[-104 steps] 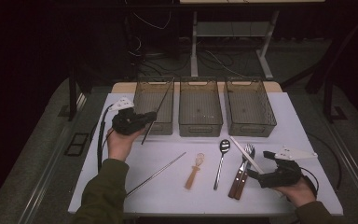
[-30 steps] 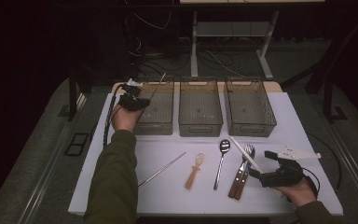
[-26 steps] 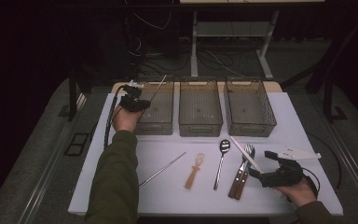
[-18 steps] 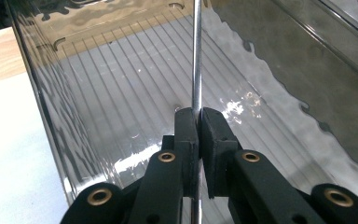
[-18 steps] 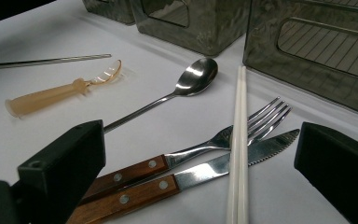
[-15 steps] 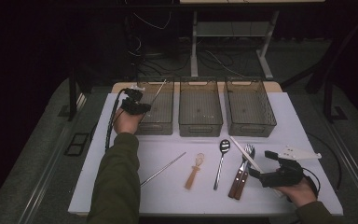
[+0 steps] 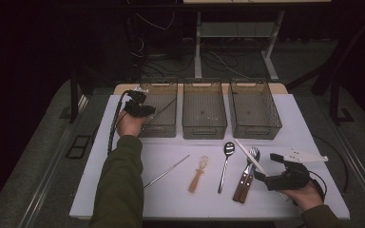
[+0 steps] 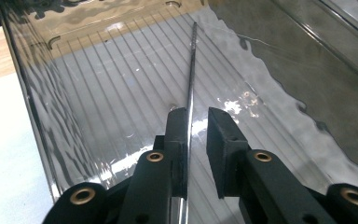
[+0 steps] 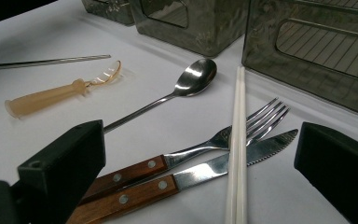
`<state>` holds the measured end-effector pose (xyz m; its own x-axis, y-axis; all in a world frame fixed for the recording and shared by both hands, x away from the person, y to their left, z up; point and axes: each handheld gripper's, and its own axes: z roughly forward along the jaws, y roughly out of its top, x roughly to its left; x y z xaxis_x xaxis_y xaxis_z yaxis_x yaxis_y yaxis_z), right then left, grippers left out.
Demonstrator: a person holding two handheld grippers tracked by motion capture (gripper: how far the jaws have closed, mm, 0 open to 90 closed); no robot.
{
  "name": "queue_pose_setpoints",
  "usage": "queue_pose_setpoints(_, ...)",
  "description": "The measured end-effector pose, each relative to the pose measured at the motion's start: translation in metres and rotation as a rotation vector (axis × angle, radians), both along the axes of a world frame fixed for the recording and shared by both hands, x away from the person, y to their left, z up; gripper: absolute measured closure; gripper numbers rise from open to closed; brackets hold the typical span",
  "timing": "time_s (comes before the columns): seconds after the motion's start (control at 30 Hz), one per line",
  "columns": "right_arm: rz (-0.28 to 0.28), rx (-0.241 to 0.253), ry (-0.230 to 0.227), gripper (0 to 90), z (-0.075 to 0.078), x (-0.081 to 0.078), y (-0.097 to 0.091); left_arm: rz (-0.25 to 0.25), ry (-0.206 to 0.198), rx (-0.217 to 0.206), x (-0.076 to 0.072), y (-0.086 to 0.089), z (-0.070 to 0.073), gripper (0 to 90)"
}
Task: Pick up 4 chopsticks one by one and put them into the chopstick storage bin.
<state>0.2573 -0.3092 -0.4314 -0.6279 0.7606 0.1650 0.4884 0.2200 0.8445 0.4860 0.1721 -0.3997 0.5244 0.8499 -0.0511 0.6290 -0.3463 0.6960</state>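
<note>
Release step: we are watching the left gripper point(image 8: 196, 123), reached out over the leftmost smoky clear plastic bin point(image 7: 161, 124), just parting its jaws off the thin metal chopstick point(image 8: 192, 70) slanting into it, withdrawal coming next, while the right gripper point(image 7: 264, 167) is resting wide by the cutlery.

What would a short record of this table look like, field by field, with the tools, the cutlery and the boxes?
Left gripper: over the left bin, jaws just opening; thin metal chopstick runs between them, against one pad
Right gripper: jaws wide apart, resting near the cutlery
Bins: three clear ones in a row at the far edge
On the mat: second metal chopstick, amber plastic utensil, spoon, wood-handled fork and knife
White chopsticks: lying across the fork and knife
</note>
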Motion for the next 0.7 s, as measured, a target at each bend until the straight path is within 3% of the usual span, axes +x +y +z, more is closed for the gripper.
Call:
queue_pose_setpoints(0.13,0.0,0.0,-0.001,2.1,0.0,0.0,0.0,-0.012,-0.012,-0.012,-0.001,0.0,0.002,74.8)
queue_pose_setpoints(0.37,0.001,-0.002,-0.001,2.1,0.0,0.0,0.0,-0.062,-0.081,-0.059,-0.007,0.001,0.016,62.1)
queue_pose_setpoints(0.7,0.003,-0.005,0.001,2.1,0.0,0.0,0.001,-0.13,-0.107,-0.084,-0.02,0.006,0.027,47.8)
